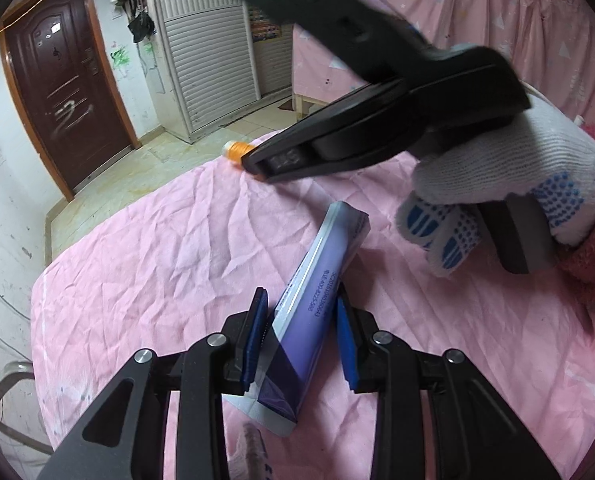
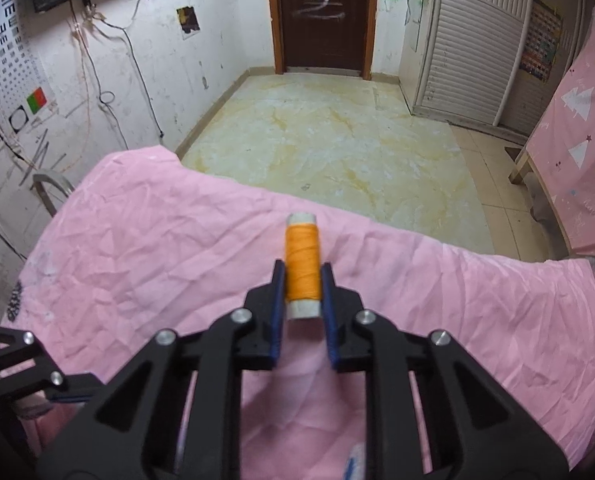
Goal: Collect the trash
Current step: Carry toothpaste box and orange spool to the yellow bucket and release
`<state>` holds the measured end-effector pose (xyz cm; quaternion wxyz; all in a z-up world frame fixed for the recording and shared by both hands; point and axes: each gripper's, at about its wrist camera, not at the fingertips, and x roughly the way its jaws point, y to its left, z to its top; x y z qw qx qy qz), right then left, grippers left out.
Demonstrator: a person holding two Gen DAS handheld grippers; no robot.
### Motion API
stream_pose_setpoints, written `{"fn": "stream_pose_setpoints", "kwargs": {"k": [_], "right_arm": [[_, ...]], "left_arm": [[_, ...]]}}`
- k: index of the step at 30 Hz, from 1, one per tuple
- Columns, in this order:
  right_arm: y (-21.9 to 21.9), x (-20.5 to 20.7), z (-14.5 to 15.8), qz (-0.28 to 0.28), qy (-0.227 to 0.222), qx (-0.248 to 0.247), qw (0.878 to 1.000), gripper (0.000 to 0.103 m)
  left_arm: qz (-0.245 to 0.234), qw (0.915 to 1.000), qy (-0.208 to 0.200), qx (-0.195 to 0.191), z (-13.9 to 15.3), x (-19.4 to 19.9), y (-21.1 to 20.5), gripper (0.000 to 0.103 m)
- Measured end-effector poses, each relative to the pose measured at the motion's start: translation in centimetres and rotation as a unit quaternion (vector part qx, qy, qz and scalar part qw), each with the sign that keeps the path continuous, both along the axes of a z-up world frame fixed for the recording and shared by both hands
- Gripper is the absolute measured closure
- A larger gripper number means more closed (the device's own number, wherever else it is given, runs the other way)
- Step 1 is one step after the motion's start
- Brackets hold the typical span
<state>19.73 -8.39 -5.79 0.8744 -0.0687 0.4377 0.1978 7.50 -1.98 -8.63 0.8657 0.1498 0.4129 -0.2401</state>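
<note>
A long purple and silver box (image 1: 309, 312) lies on the pink cloth (image 1: 157, 264). My left gripper (image 1: 301, 316) straddles the box's near half; its blue pads (image 1: 257, 332) stand a little apart from the box's sides, so it is open. My right gripper (image 2: 302, 280) is shut on an orange thread spool (image 2: 302, 268), its pads pressed on both sides. In the left wrist view the right gripper (image 1: 257, 168) reaches in from the upper right with the spool (image 1: 237, 150) at its tip, near the table's far edge.
The cloth-covered table's far edge (image 2: 337, 208) drops to a tiled floor (image 2: 337, 140). A gloved hand (image 1: 509, 192) holds the right gripper. A chair back (image 2: 49, 188) stands at the table's left. A small blue and white object (image 2: 355, 464) lies below the right gripper.
</note>
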Motion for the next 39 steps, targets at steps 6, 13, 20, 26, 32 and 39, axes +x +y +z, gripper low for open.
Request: {"fn": "stream_pose_setpoints", "kwargs": {"k": [6, 13, 20, 26, 32, 39], "right_arm": [[-2.1, -1.7, 2.4, -0.004, -0.026, 0.018, 0.999, 0.087], [-5.7, -3.7, 4.5, -0.02, -0.049, 0.043, 0.998, 0.087], [-9.9, -5.8, 6.1, -0.045, -0.069, 0.07, 0.994, 0.087], [-14.0, -6.9, 6.9, -0.069, -0.077, 0.092, 0.99, 0.087], [-18.5, -7.9, 7.3, -0.098, -0.085, 0.105, 0.986, 0.087], [-25.1, -9.5, 7.3, -0.145, -0.095, 0.123, 0.977, 0.087]], "left_arm": [[0.017, 0.9998, -0.006, 0.004, 1.3, -0.6, -0.6, 0.082], [0.027, 0.9993, -0.027, -0.001, 3.0, -1.9, -1.7, 0.082], [0.041, 0.9975, -0.058, -0.006, 5.3, -2.5, -4.2, 0.082], [0.029, 0.9965, -0.078, -0.008, 7.2, -2.9, -7.5, 0.082], [-0.003, 0.996, -0.089, -0.003, 8.2, -3.1, -12.0, 0.082], [-0.041, 0.9947, -0.094, -0.002, 8.5, -3.6, -17.2, 0.082]]}}
